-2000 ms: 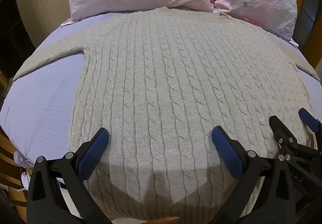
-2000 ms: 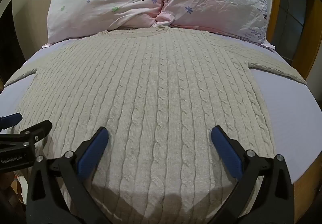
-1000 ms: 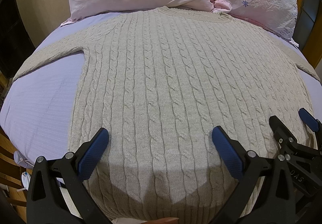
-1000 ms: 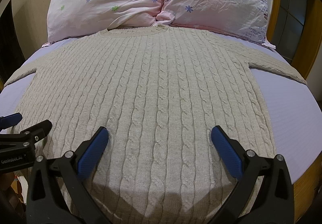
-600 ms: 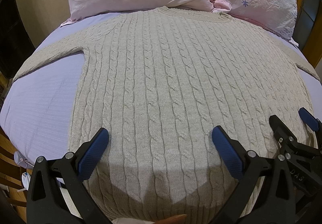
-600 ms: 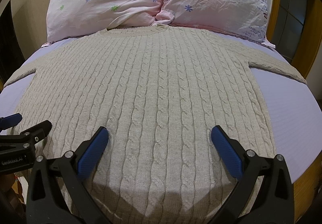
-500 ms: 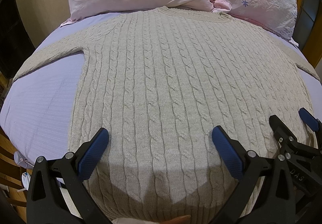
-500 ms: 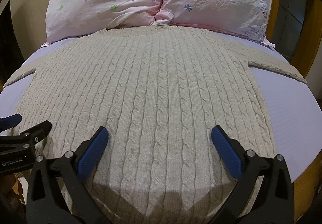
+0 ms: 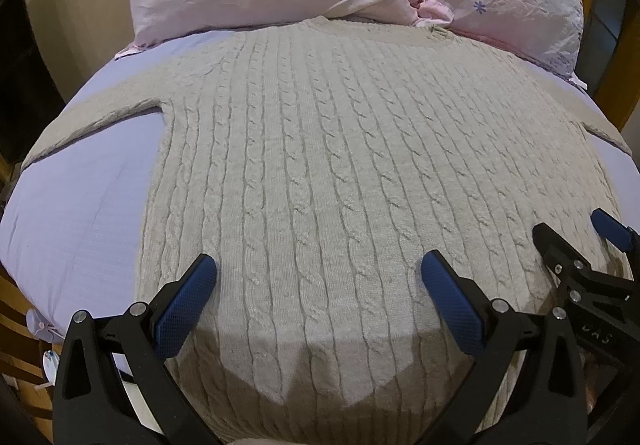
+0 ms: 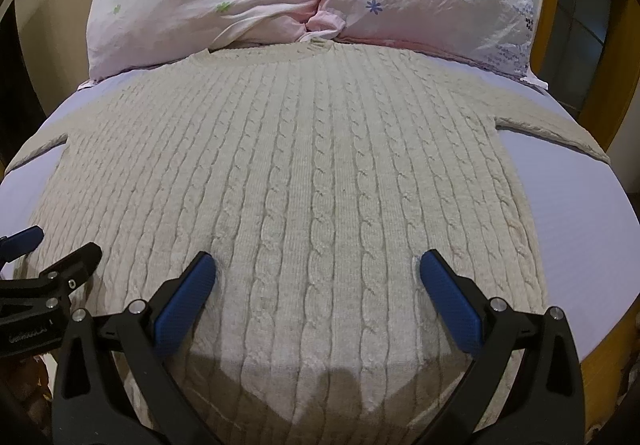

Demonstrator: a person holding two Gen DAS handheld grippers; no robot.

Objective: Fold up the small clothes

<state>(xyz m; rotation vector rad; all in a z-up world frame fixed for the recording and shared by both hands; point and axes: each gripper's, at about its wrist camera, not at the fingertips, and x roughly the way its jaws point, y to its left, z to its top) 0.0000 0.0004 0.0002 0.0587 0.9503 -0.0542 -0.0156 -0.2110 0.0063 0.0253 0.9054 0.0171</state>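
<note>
Lavender bed sheet [image 9: 80, 205], smooth and finely woven, filling the lower frame edge to edge. Beige cable-knit sweater [image 9: 340, 173] spread flat across the centre, vertical rope-like ribs, sleeves reaching toward left and right edges, neckline at upper centre touching two crumpled pink floral pillows [image 10: 224, 1]. Left gripper [image 9: 318, 287] at bottom centre of left wrist view, blue textured pads wide apart, empty, over the sweater's hem area. Right gripper [image 10: 318, 285] likewise spread wide, gripping nothing, above the hem at bottom centre of right wrist view.
</note>
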